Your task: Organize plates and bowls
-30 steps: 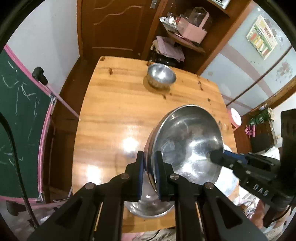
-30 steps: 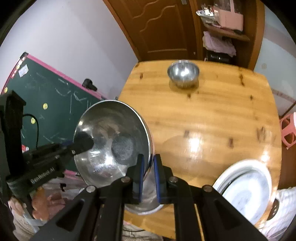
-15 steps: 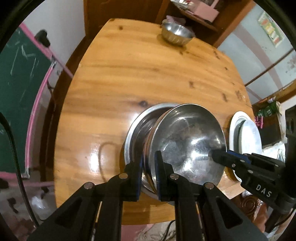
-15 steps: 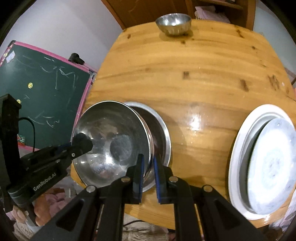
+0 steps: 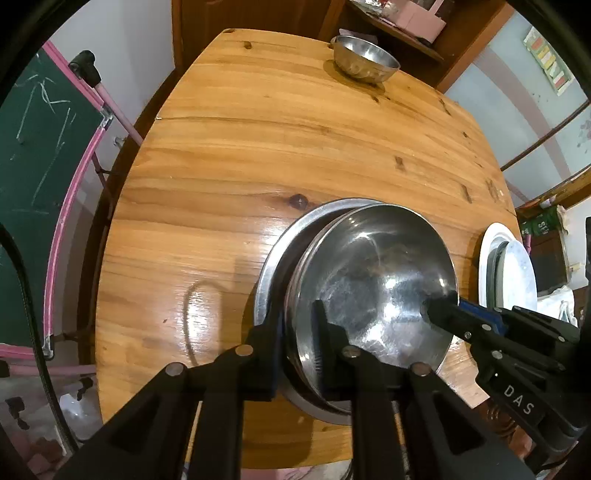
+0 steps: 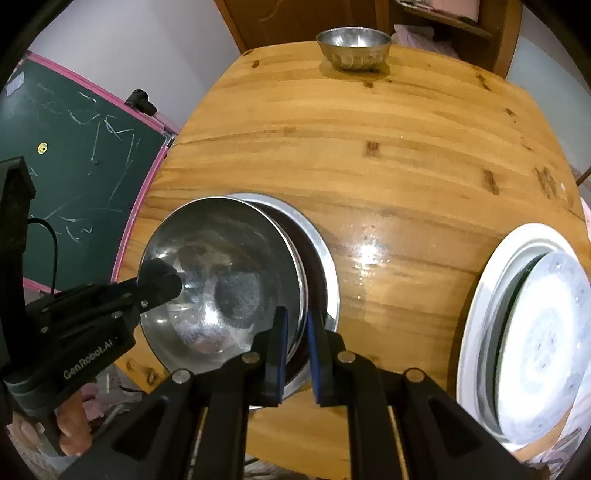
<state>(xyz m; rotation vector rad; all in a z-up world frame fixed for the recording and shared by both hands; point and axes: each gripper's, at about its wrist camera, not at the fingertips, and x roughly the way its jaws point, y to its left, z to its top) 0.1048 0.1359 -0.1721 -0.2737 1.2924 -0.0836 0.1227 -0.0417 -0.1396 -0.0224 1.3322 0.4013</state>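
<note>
Both tongs reached forward and downward over the near edge of the bench (image 5: 258, 155). The left tongs (image 5: 297, 332) were clamped on the near-left rim of a steel bowl (image 5: 373, 280), one finger inside the bowl and one outside. The right tongs (image 6: 295, 339) pinched the opposite rim of the same bowl (image 6: 221, 280), also with one finger inside and one outside. In the left wrist view the right tongs came in from the right side, their tip on the bowl's rim; in the right wrist view the left tongs came in from the left, held by a hand (image 6: 74, 424) whose fingers showed at the lower left.

The bowl sat tilted within a larger steel basin (image 5: 280, 251), which rested on the bench near its front edge; whether the bowl's base touched the basin could not be told. A smaller steel bowl (image 6: 354, 48) stood at the far edge of the bench, well apart from the others. At the right front corner lay a white plate (image 6: 480, 314) with a second pale plate (image 6: 546, 332) leaning in it.

The bench was glossy knotted wood with bright glare spots. Left of it stood a green chalkboard (image 6: 74, 177) with a pink frame. Behind the bench were a brown wooden door (image 5: 240, 18) and wooden shelves (image 5: 417, 29) holding pink items.
</note>
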